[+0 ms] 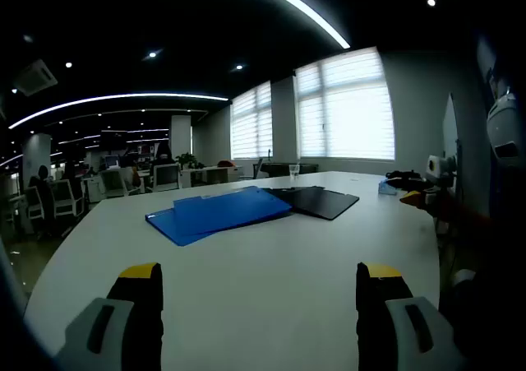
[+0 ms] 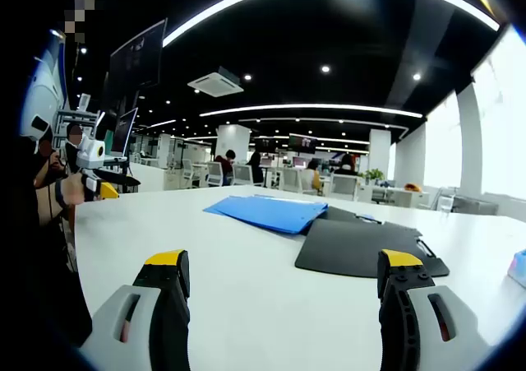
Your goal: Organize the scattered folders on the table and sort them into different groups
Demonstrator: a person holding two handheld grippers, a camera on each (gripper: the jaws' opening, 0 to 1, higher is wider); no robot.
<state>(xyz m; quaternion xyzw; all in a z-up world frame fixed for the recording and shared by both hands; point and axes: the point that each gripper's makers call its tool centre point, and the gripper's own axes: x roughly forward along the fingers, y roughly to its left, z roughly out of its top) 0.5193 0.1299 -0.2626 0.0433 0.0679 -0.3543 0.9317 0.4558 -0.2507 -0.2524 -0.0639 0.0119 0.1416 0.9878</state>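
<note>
On the long white table (image 1: 271, 280), thin blue plastic folders (image 1: 218, 213) lie stacked mid-surface, overlapping flat black folders (image 1: 316, 200) beside them. Left gripper (image 1: 261, 282) hovers above the near tabletop, jaws apart, nothing between. Right gripper (image 2: 283, 272) likewise, jaws spread and empty, short of the black folders.

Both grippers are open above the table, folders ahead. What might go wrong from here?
The blue folders and black folders overlap, so gripping one may drag its neighbour. They lie flat on the white table, so jaws might slide off an edge. The glass behind them might get knocked.
</note>
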